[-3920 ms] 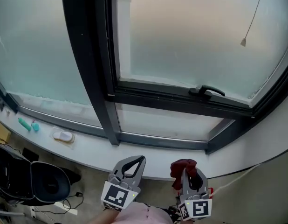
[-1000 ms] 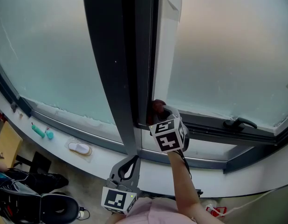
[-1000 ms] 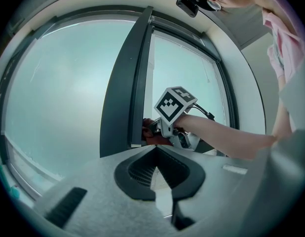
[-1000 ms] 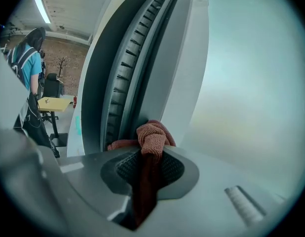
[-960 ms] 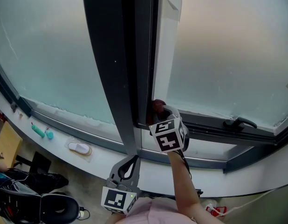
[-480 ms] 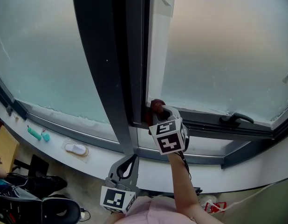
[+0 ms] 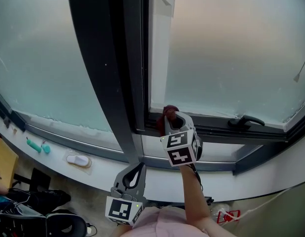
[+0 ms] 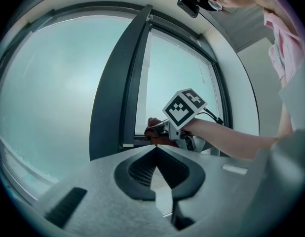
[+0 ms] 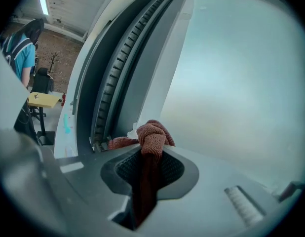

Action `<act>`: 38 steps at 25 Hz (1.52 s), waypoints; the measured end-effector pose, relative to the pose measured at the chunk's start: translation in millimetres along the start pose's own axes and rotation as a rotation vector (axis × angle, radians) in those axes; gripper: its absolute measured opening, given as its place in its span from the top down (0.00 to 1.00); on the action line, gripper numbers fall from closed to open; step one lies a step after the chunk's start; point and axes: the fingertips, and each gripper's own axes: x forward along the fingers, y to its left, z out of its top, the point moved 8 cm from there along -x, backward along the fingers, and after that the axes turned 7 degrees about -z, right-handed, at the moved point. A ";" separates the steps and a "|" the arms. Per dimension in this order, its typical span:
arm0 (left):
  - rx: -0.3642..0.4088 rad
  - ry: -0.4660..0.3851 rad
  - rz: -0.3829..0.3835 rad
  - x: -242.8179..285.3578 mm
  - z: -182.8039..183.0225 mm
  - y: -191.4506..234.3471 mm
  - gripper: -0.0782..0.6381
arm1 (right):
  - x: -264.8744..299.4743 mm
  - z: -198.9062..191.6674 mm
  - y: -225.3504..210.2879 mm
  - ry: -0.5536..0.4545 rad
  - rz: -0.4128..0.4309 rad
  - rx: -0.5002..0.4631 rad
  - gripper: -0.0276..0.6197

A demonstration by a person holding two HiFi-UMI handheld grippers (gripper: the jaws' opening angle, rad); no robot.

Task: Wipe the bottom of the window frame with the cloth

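Cloth [image 9: 151, 135]: reddish-brown, bunched, pinched between the jaws of the right gripper [image 9: 150, 149], with a wad poking out past the tips.
Grip: clenched on the cloth, leaving enough fabric ahead of the jaws to put cloth, not metal, against the frame.
Cloth position: straight ahead of the right tips, pressed at the left end of the bottom rail [image 7: 216, 130], in the corner beside the dark upright [image 7: 100, 58].
Likely reason for the corner: a start at one end, allowing one sweep to the gripper's right along the whole rail.
Left gripper [image 8: 156, 149]: jaws closed together on nothing, held low and behind the right one, well apart from the frame; apparently parked out of the way.
Window handle [image 7: 246, 121]: on the same rail, well to the right of the right gripper; probably something to lift over or work around.
Progress, as judged: wipe barely begun.
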 end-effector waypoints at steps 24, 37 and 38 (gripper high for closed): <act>0.019 -0.009 -0.041 15.2 4.9 -24.6 0.90 | -19.0 -24.9 -40.5 0.015 -0.028 0.092 0.86; 0.021 -0.012 -0.083 41.1 5.9 -40.1 0.90 | -27.5 -37.7 -62.1 0.017 -0.021 0.127 0.86; 0.021 -0.011 -0.087 43.4 5.7 -41.4 0.90 | -28.1 -38.8 -64.2 0.017 -0.022 0.128 0.86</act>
